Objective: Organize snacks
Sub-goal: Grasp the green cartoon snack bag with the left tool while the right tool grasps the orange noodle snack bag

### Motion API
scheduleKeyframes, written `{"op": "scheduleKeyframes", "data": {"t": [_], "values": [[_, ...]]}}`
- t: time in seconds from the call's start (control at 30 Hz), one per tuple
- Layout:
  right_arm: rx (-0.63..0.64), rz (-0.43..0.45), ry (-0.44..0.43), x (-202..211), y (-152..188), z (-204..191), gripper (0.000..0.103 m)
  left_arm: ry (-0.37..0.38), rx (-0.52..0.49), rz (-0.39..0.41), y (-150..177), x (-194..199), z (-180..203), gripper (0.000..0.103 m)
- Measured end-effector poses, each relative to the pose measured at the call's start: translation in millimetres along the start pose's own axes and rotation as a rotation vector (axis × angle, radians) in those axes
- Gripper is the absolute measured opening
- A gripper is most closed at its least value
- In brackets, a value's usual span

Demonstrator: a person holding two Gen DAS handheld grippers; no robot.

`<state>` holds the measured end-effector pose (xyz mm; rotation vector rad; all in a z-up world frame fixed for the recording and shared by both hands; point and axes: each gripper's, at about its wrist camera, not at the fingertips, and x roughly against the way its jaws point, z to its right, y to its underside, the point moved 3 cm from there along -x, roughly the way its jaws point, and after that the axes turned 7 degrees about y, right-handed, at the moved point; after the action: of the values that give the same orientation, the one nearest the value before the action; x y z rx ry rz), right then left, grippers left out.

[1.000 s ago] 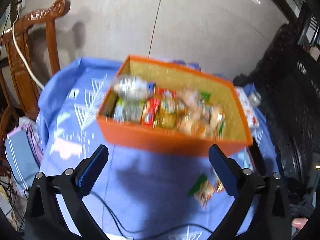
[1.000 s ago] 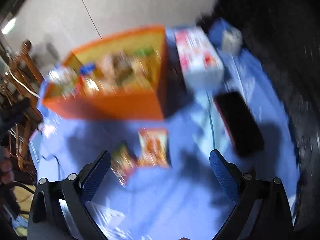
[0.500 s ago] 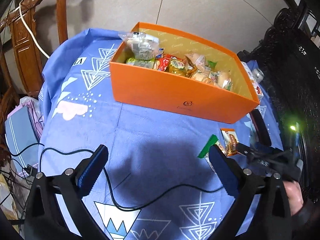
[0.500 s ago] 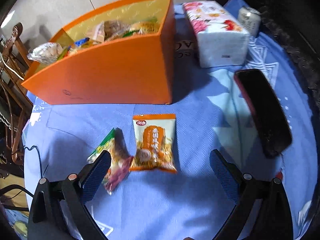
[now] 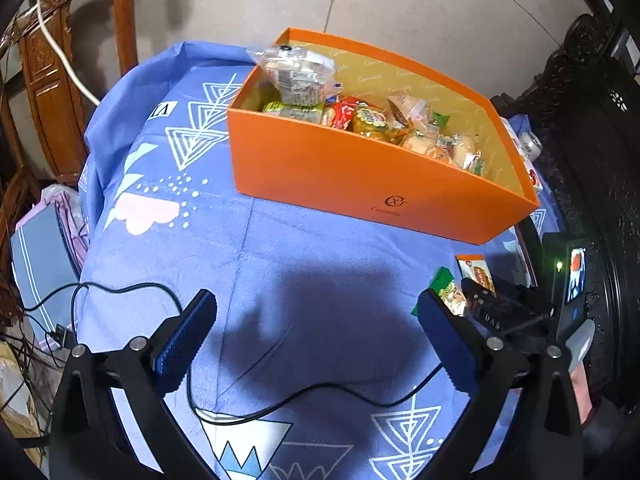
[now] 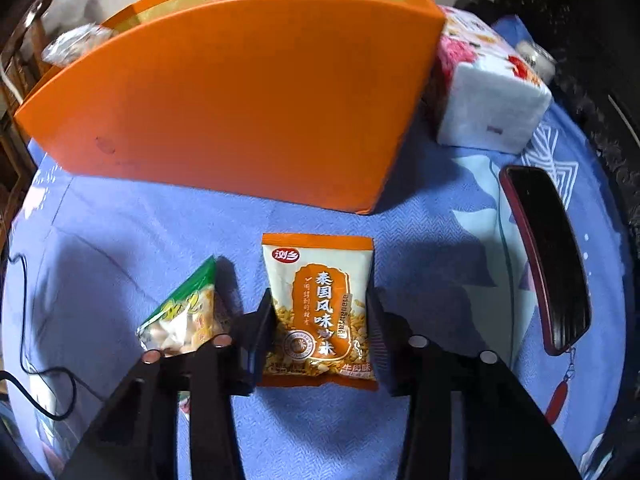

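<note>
An orange box [image 5: 360, 172] holds several snack packets on the blue tablecloth; it also shows in the right wrist view [image 6: 240, 96]. An orange-and-white snack packet [image 6: 320, 312] lies flat in front of it. My right gripper [image 6: 322, 320] is down at the cloth with its fingers on both sides of this packet, touching its edges. A green-topped snack packet [image 6: 184, 316] lies just left of it. My left gripper [image 5: 316, 332] is open and empty above the cloth. It sees the right gripper and both packets [image 5: 476, 276] at its right.
A white flowered tissue pack [image 6: 488, 92] stands right of the box. A dark phone [image 6: 548, 256] lies at the right. A can [image 5: 530, 146] sits behind the box. Black cables [image 5: 280, 404] cross the near cloth. Wooden chairs [image 5: 52, 92] stand at the left.
My right gripper has dropped low over the orange-and-white packet and its fingers have closed in from wide open to the packet's sides. My left gripper pulled back from the box.
</note>
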<state>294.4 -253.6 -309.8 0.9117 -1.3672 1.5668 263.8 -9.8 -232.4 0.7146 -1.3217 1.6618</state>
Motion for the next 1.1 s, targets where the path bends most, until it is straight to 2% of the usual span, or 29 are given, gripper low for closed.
{"op": "scheduleKeyframes", "data": {"t": [0.07,0.17,0.27,0.53,0.63,0.7,0.8,1.07,1.1], "values": [[-0.014,-0.003,-0.025,4,6,2,0.040,0.004,-0.015,-0.002,-3,-2,5,0.098],[-0.124,-0.013,-0.122,15,22,21,0.039,0.011,-0.055,0.009,-10,-5,19,0.098],[-0.195,-0.030,-0.155,24,43,39,0.039,0.034,-0.082,0.014,-15,-11,33,0.098],[-0.238,-0.060,-0.174,39,85,57,0.039,0.115,-0.290,-0.051,-11,-66,108,0.098],[-0.252,-0.072,-0.191,34,95,57,0.040,0.110,-0.395,-0.077,1,-93,126,0.098],[-0.244,-0.070,-0.194,35,97,56,0.040,0.096,-0.453,-0.101,11,-110,133,0.098],[-0.236,-0.069,-0.194,35,101,56,0.040,0.095,-0.486,-0.123,21,-127,135,0.098],[-0.245,-0.072,-0.193,33,104,60,0.041,0.096,-0.575,-0.137,35,-149,136,0.098],[-0.242,-0.071,-0.190,33,104,61,0.041,0.091,-0.586,-0.145,39,-153,136,0.094]]}}
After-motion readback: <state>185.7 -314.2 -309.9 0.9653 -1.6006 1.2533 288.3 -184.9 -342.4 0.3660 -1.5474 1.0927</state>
